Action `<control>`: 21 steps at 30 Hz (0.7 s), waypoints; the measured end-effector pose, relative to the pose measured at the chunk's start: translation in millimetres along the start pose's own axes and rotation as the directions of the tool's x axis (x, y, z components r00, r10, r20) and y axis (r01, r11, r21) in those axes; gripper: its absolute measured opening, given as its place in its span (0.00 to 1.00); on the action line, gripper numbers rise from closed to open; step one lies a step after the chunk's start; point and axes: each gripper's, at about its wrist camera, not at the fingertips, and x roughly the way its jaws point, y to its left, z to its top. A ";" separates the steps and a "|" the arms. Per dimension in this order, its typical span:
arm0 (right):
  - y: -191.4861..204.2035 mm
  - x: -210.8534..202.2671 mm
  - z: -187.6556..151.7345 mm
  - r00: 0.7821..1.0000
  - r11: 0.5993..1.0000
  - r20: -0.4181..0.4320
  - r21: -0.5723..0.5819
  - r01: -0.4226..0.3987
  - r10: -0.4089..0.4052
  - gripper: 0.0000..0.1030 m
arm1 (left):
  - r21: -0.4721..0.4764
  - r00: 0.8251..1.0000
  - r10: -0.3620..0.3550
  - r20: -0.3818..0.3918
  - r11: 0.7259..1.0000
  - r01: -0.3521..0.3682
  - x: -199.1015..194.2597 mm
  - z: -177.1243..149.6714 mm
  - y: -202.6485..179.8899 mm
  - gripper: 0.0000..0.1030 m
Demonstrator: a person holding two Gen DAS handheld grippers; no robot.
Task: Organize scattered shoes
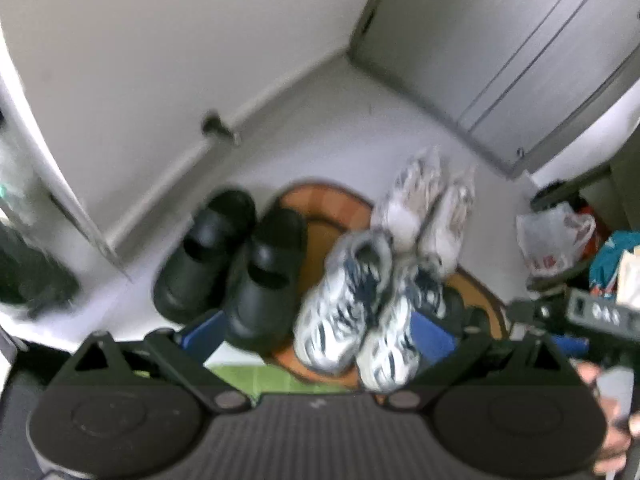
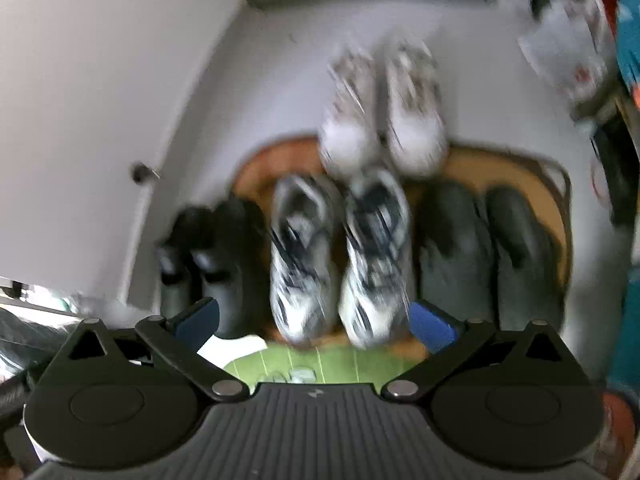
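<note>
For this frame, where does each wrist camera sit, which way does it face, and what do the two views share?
Left wrist: on the left gripper, looking down along its open blue fingers at the black slippers and white-navy sneakers; a hand shows at the right edge.
Right wrist: on the right gripper, fingers open, facing down over the sneakers, beside dark grey shoes; no hand is clearly visible.
Shared: slippers, sneakers, pale sneakers and the orange mat.

I count eight shoes: two black slides point(image 2: 208, 256), two silver-navy sneakers point(image 2: 340, 256), two white sneakers point(image 2: 384, 120), two dark grey shoes point(image 2: 492, 256). One orange mat point(image 2: 472, 168), one white plastic bag point(image 2: 568, 52).
</note>
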 end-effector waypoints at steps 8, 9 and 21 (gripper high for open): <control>2.8 17.7 29.6 0.990 0.991 0.031 -0.002 -0.135 0.135 0.95 | 0.057 0.998 -0.053 0.045 0.997 0.050 -12.1 8.2 -4.5 0.98; 2.3 20.5 33.3 0.988 0.988 0.033 0.000 -0.154 0.154 0.92 | 0.053 0.997 -0.061 0.039 0.997 0.059 -10.8 10.2 -1.7 0.98; 10.5 86.5 30.9 0.977 0.985 -0.129 0.018 -0.169 0.170 0.71 | 0.048 0.991 -0.128 0.043 0.991 0.126 2.4 30.4 20.7 0.96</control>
